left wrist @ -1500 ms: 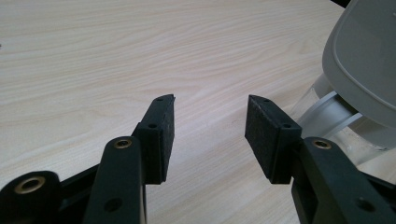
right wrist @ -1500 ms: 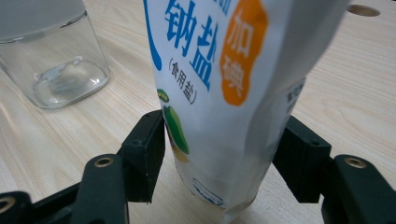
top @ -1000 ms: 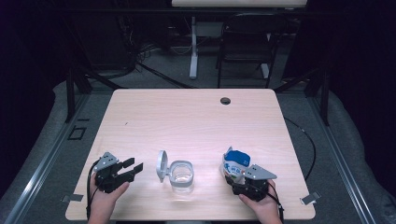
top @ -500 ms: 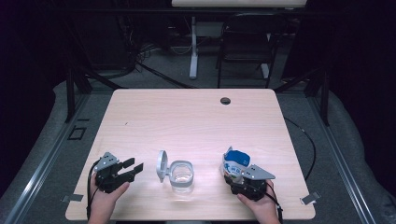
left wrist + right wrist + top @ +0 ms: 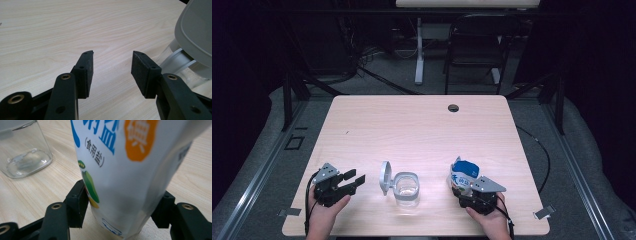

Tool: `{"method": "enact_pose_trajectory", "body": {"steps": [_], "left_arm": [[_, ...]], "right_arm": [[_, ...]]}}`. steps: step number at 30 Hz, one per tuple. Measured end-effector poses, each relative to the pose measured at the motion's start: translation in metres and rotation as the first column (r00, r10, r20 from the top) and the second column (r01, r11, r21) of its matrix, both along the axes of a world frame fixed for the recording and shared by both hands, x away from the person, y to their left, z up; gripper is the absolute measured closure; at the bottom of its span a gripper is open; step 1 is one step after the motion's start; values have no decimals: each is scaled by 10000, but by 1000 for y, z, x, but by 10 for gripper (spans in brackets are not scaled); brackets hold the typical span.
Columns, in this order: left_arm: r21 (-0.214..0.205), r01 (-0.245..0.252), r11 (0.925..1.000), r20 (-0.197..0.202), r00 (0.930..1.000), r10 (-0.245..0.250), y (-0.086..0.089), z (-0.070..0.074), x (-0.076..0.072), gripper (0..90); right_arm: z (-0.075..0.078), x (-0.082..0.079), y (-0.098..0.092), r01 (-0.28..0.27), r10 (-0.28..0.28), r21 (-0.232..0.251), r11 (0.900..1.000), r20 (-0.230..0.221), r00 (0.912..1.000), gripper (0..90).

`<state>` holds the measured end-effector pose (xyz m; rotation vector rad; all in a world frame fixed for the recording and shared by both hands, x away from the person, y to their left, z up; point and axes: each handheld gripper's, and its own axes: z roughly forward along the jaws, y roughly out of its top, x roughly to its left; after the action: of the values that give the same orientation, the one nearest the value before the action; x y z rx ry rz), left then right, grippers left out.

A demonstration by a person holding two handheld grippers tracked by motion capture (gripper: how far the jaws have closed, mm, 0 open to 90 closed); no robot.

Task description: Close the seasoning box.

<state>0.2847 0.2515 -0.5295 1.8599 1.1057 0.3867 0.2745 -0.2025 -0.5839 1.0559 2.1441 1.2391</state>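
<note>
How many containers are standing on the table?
2: a clear jar with its lid open, near the table's front middle, and a salt pouch to its right, between the right gripper's jaws.

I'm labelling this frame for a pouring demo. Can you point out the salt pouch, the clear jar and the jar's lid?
salt pouch (image 5: 462, 179): high view, printed front.
clear jar (image 5: 406, 187): high view, open glass body.
lid (image 5: 385, 177): high view, flipped-open grey disc.

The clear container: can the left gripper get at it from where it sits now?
Probably yes. The left gripper is open, with bare table between it and the clear container, though the raised lid faces it.
</note>
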Motion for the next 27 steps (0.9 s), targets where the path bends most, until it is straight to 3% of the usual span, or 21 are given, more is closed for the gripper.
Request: {"method": "enact_pose_trajectory", "body": {"steps": [27], "left_arm": [[-75,-110,9999,74,9999,110,1,-1,0,527]], "right_arm": [[1,1,-1,-217,217,-57,9997,-77,9997,423]]}}
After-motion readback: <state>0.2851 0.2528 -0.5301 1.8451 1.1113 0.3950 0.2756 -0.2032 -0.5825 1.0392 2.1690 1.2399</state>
